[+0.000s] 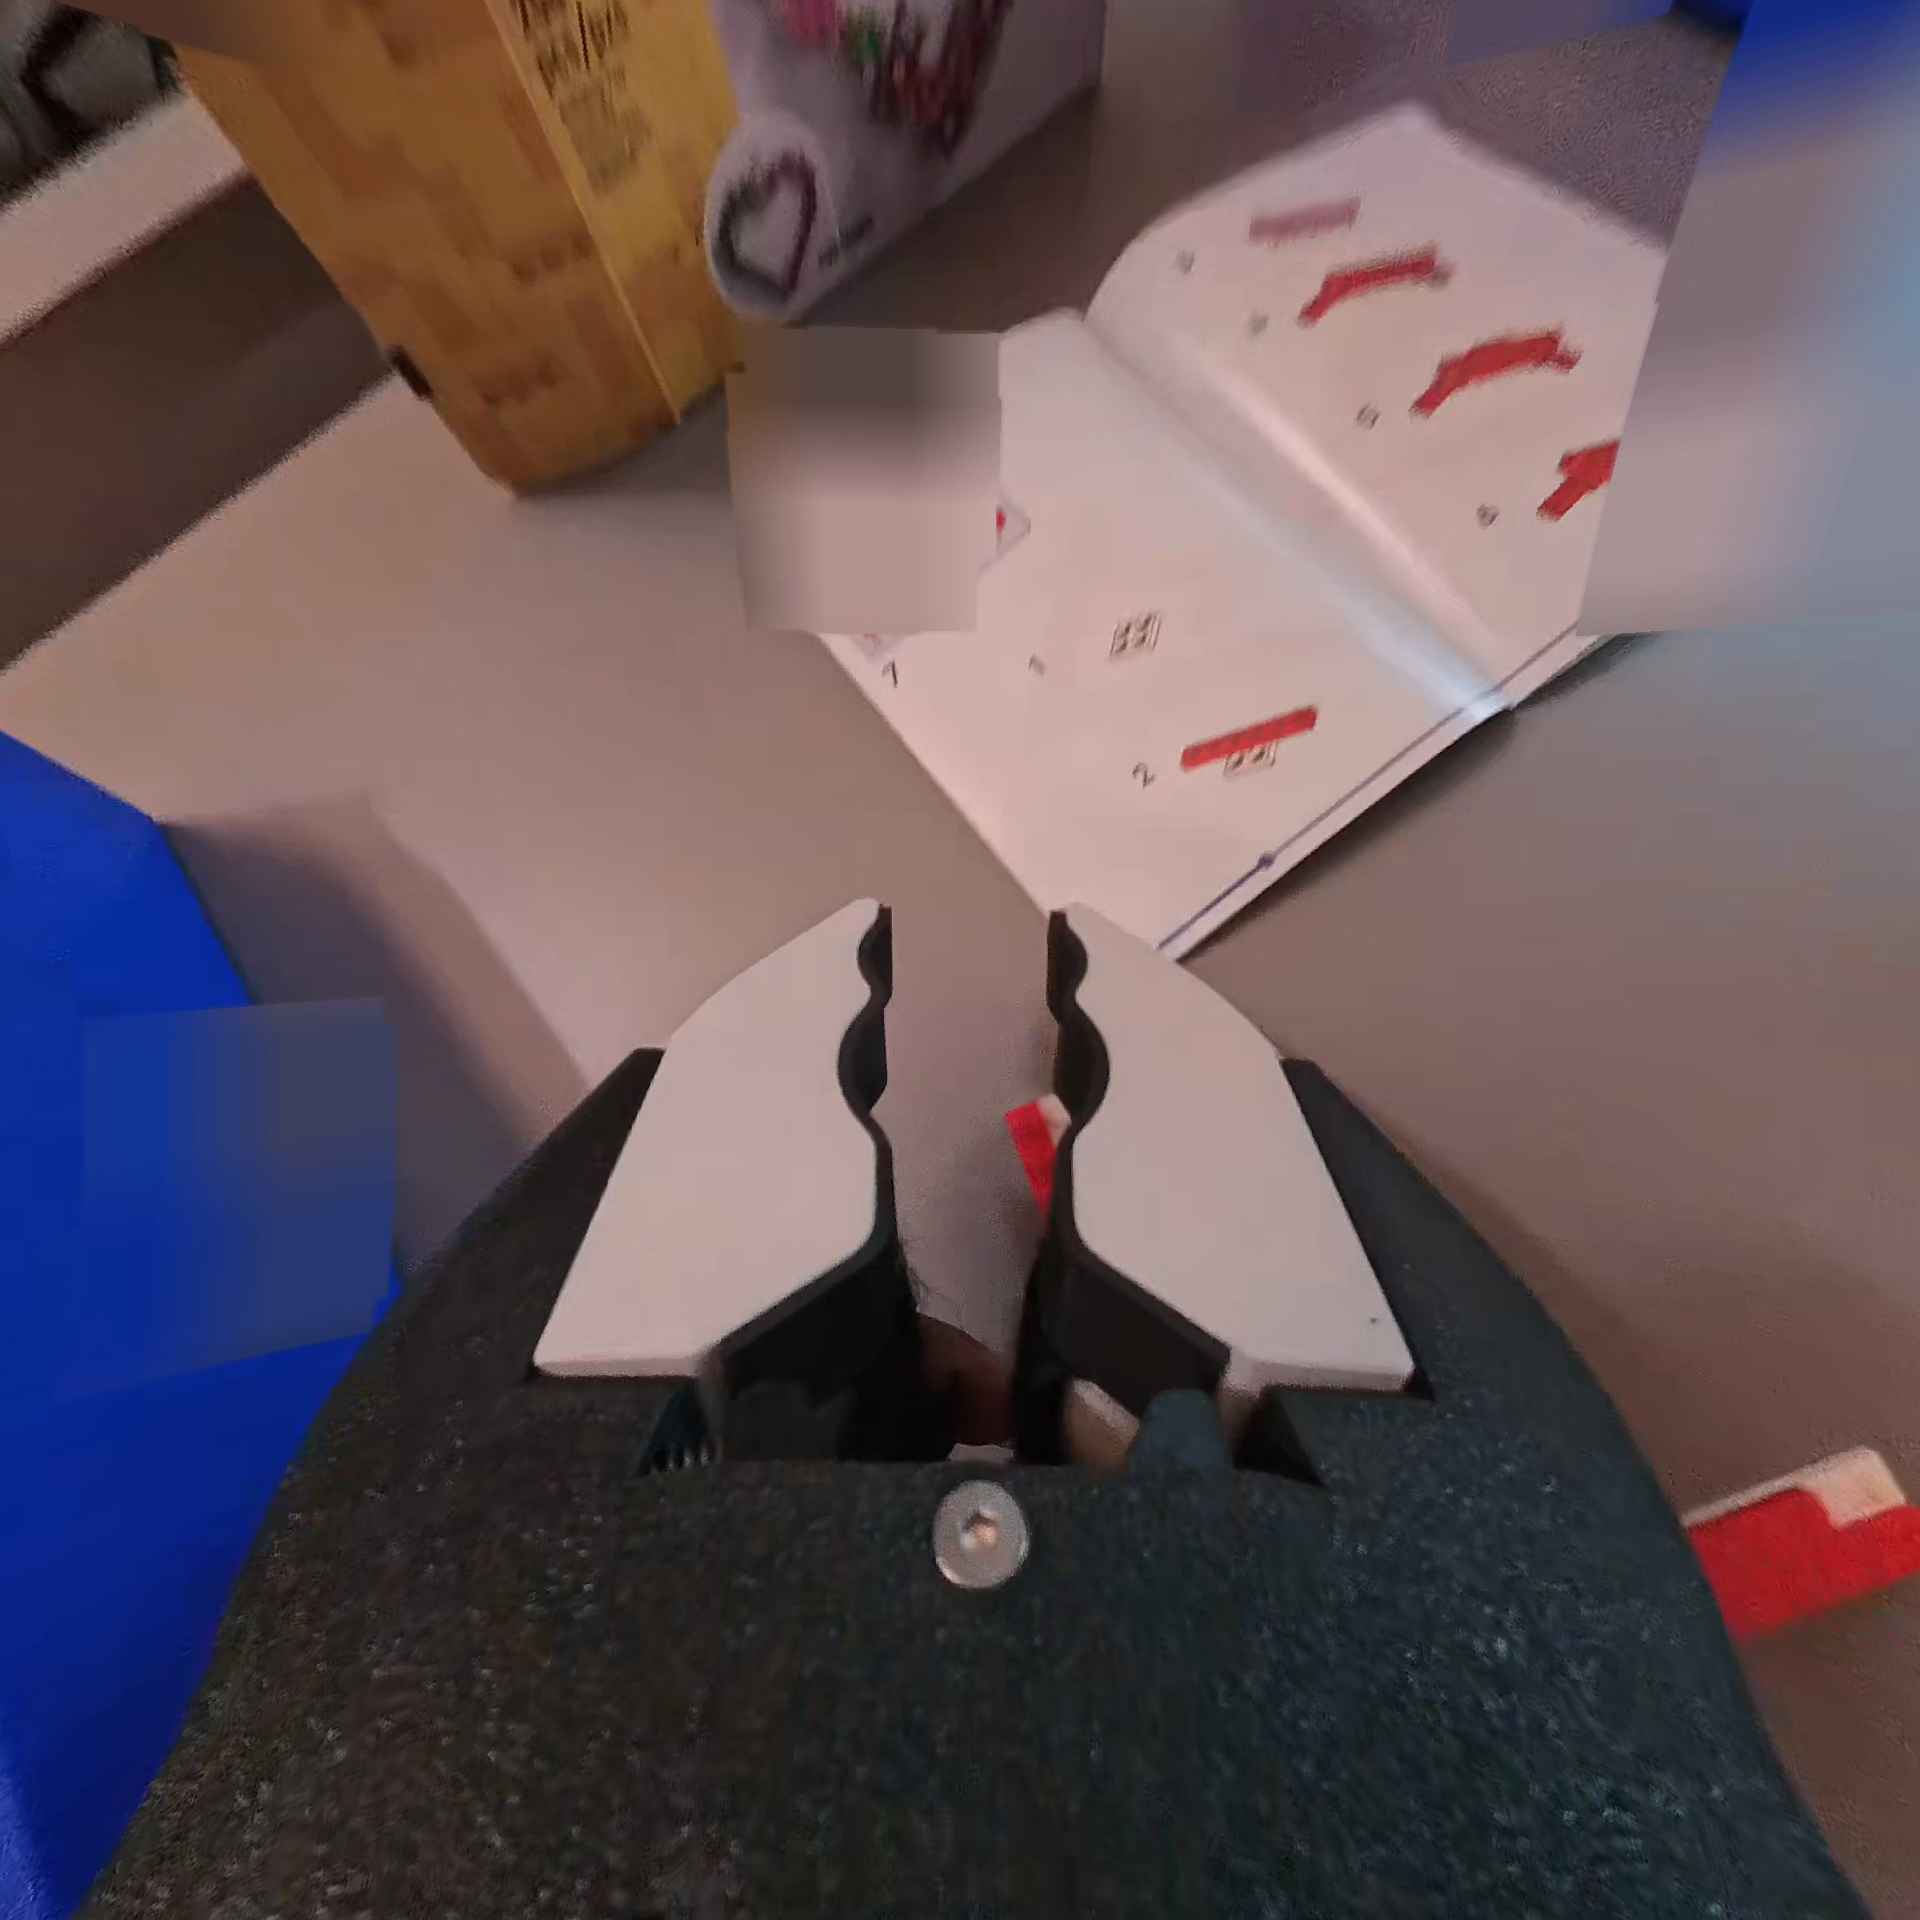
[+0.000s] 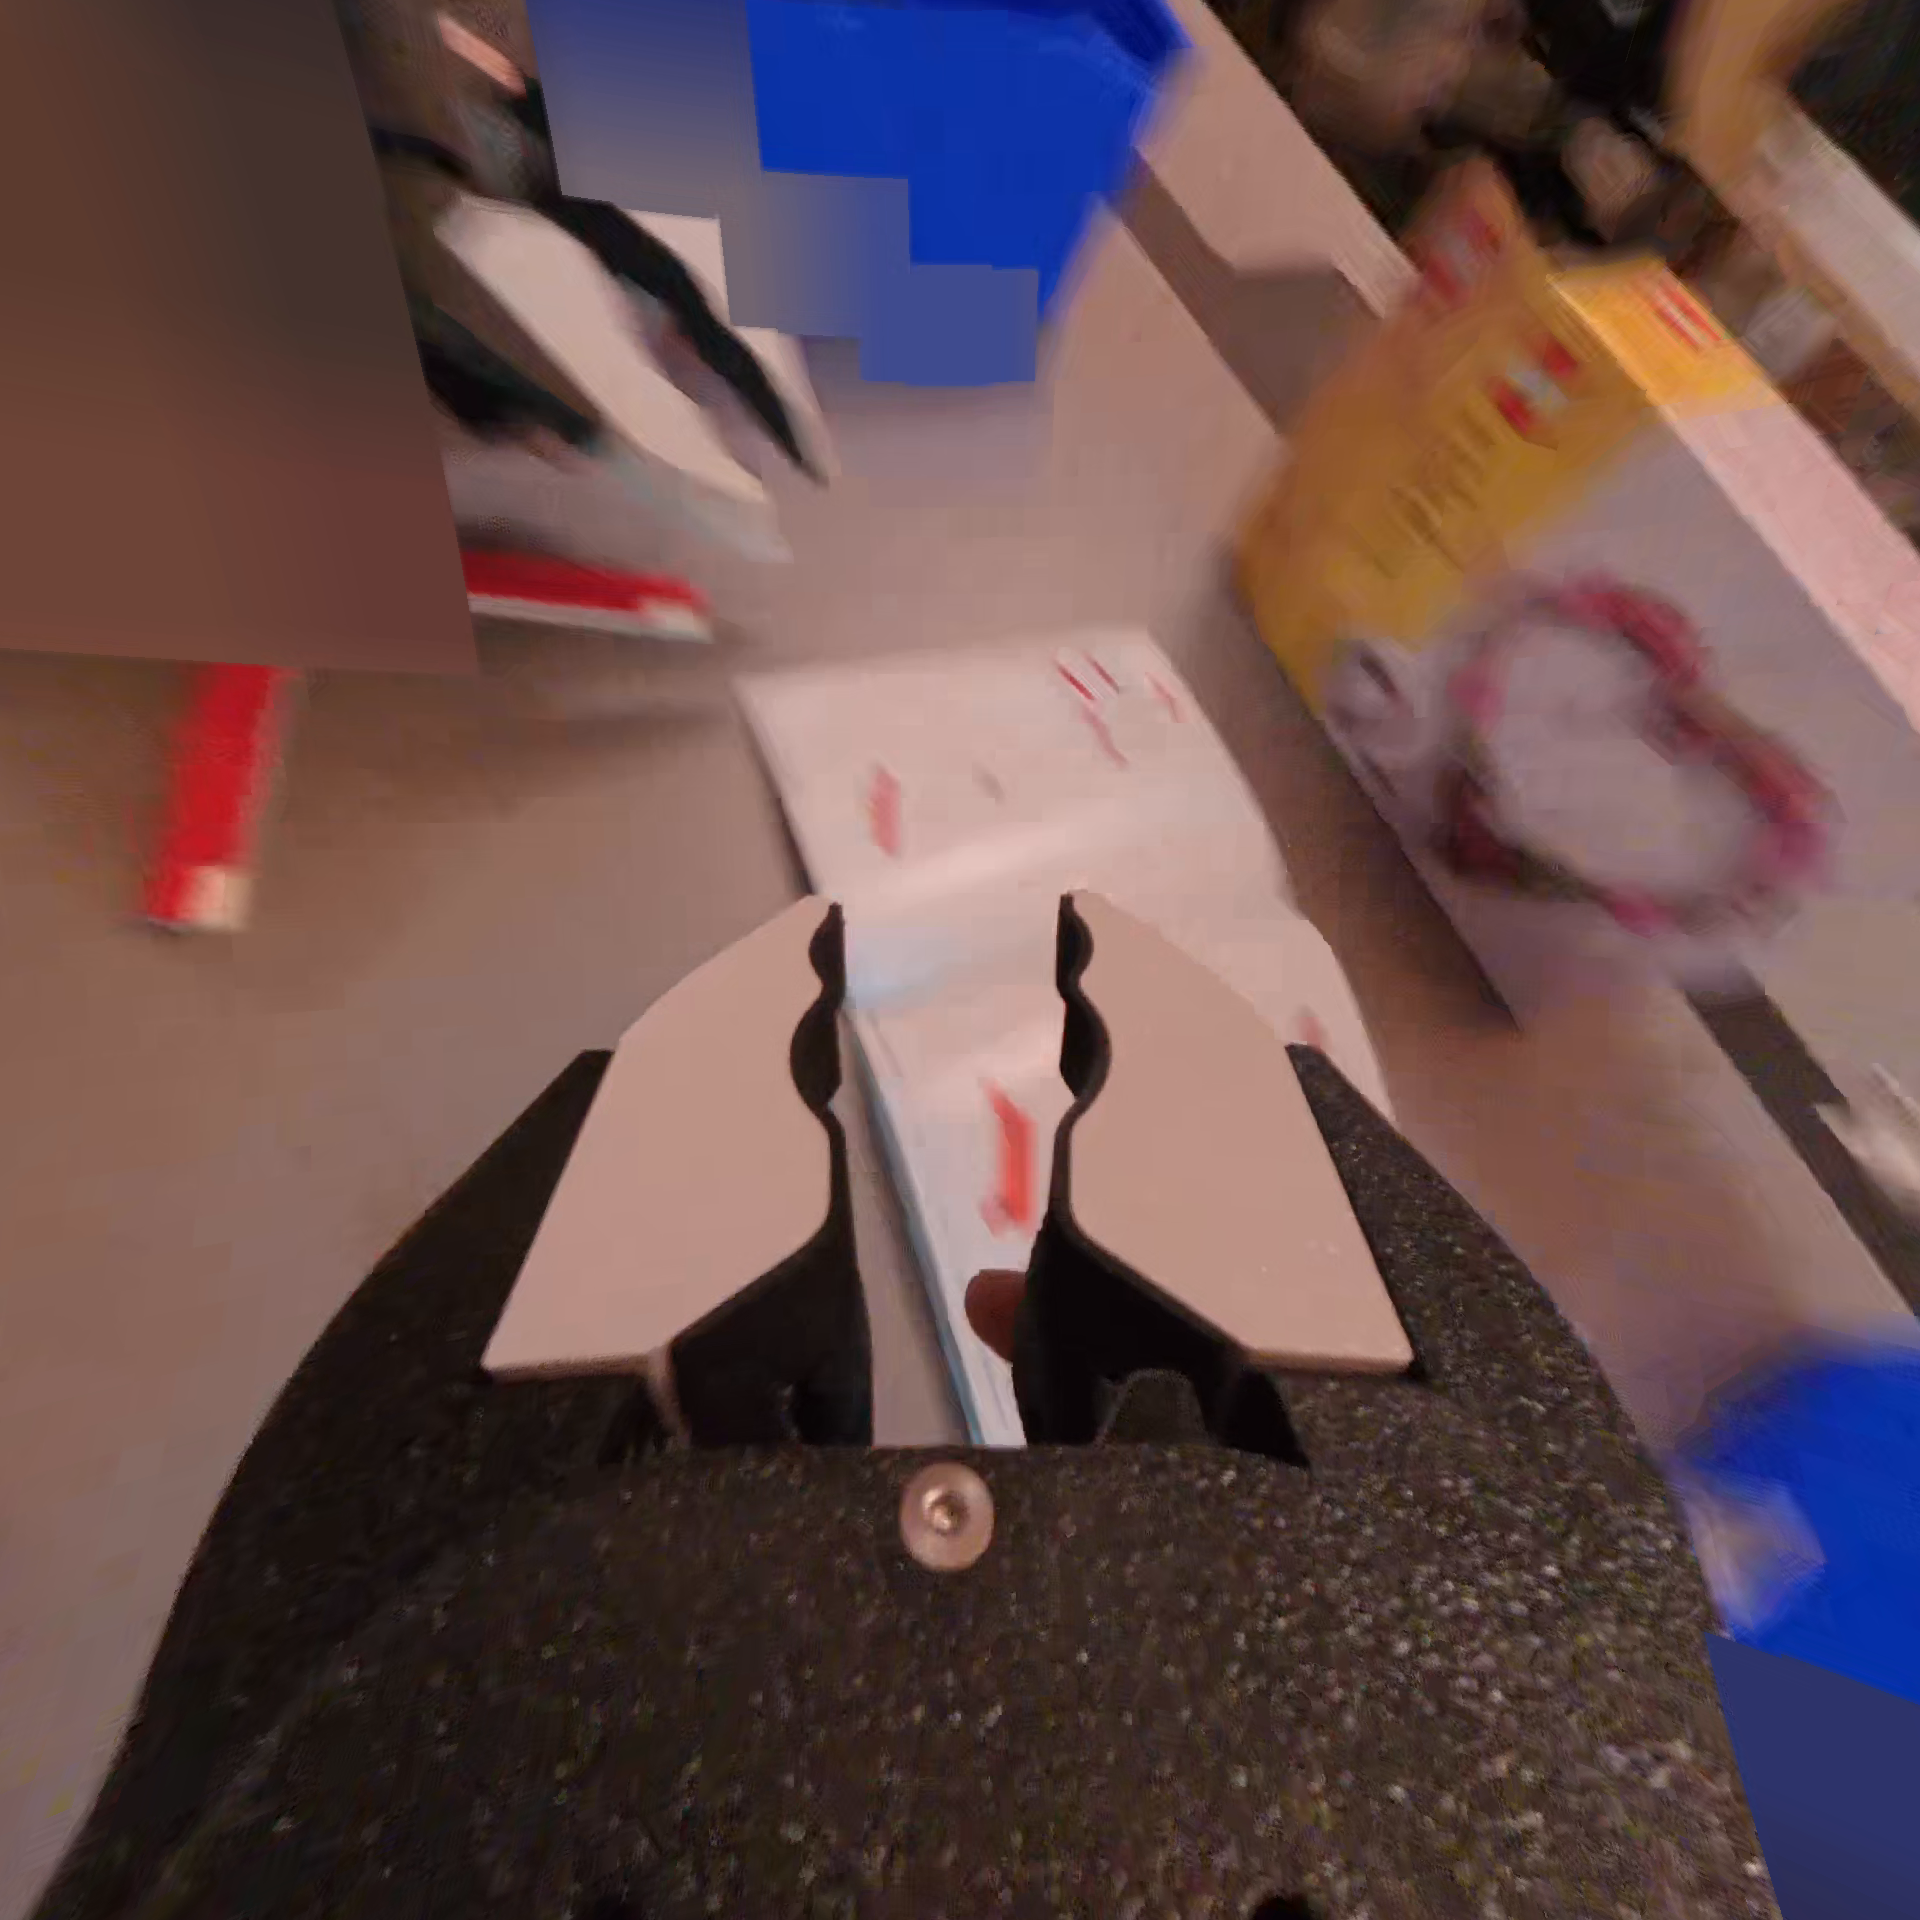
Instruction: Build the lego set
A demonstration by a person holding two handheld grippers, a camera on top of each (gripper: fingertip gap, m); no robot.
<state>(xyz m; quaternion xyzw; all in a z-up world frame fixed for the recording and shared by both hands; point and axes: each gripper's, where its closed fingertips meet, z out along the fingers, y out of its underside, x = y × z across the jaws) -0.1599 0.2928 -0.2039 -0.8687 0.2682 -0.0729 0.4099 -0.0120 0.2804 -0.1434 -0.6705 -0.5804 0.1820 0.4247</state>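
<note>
In the left wrist view my left gripper [image 1: 968, 920] is open and empty above the grey table. A red and white brick piece [image 1: 1037, 1148] lies under it, seen in the gap between the fingers, and another red and white piece [image 1: 1808, 1538] lies at the right edge. The open instruction booklet [image 1: 1247, 582] lies ahead. In the right wrist view my right gripper [image 2: 948, 914] is open and empty over the booklet [image 2: 997, 790]. A long red piece [image 2: 213, 790] lies on the table at the left. The other gripper [image 2: 613, 343] shows far off, over a red and white piece [image 2: 582, 592].
The yellow and white set box [image 1: 499, 208] stands beyond the booklet; it also shows at the right of the right wrist view [image 2: 1558, 582]. A blue bin [image 2: 935, 135] stands at the back. Blue shapes [image 1: 94, 1143] fill the left edge. Both views are motion-blurred.
</note>
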